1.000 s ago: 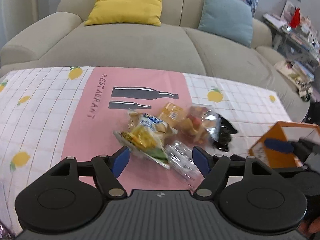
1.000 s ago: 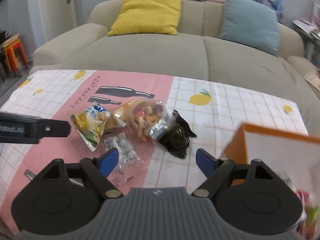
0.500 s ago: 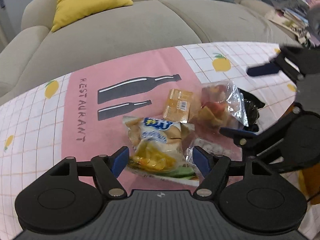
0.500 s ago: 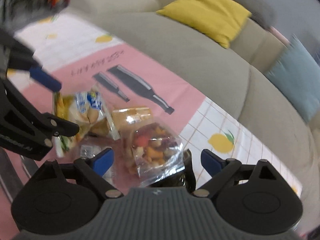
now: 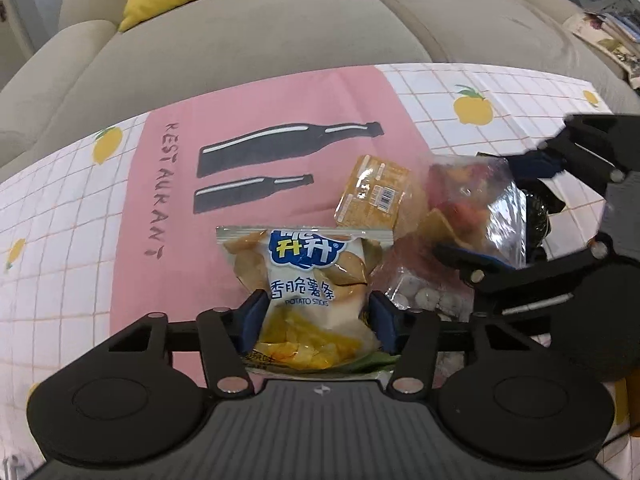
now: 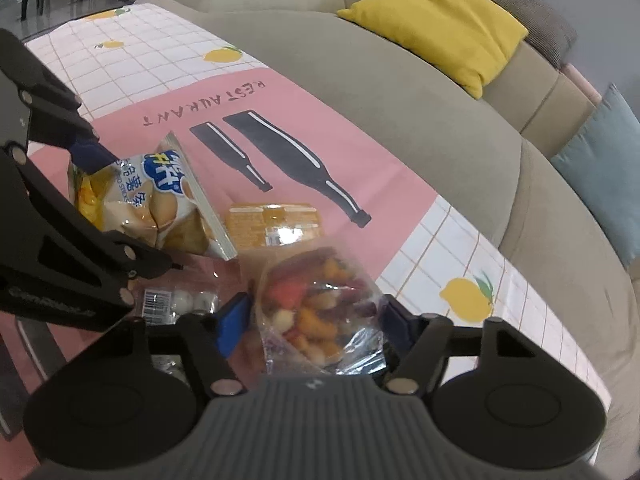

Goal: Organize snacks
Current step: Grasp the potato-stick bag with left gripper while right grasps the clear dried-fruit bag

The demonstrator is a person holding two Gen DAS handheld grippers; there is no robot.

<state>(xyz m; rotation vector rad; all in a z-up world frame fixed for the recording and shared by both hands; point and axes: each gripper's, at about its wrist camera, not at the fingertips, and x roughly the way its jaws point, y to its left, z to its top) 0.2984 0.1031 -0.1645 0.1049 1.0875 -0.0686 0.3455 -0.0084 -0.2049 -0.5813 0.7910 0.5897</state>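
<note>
A potato sticks bag [image 5: 304,280] lies on the pink tablecloth [image 5: 260,92]. My left gripper [image 5: 318,318] is closing on it, its blue pads [image 5: 254,316] pressing the bag's two sides. The same bag [image 6: 160,200] and left gripper [image 6: 132,212] also show in the right wrist view. A clear bag of mixed snacks [image 6: 316,312] sits between the closing jaws of my right gripper [image 6: 314,320], both pads touching it. From the left wrist view, that right gripper [image 5: 494,208] straddles the mixed bag [image 5: 472,208].
An orange packet [image 5: 372,196] lies just behind the two bags. A clear packet of white balls [image 5: 420,296] sits between them, and a dark packet [image 5: 538,216] lies under the mixed bag. A beige sofa [image 6: 400,92] with a yellow cushion [image 6: 440,20] stands beyond the table.
Both grippers have come down onto the snack pile and narrowed. The left now pinches the potato sticks bag, and the right now has the mixed snack bag between its pads.
</note>
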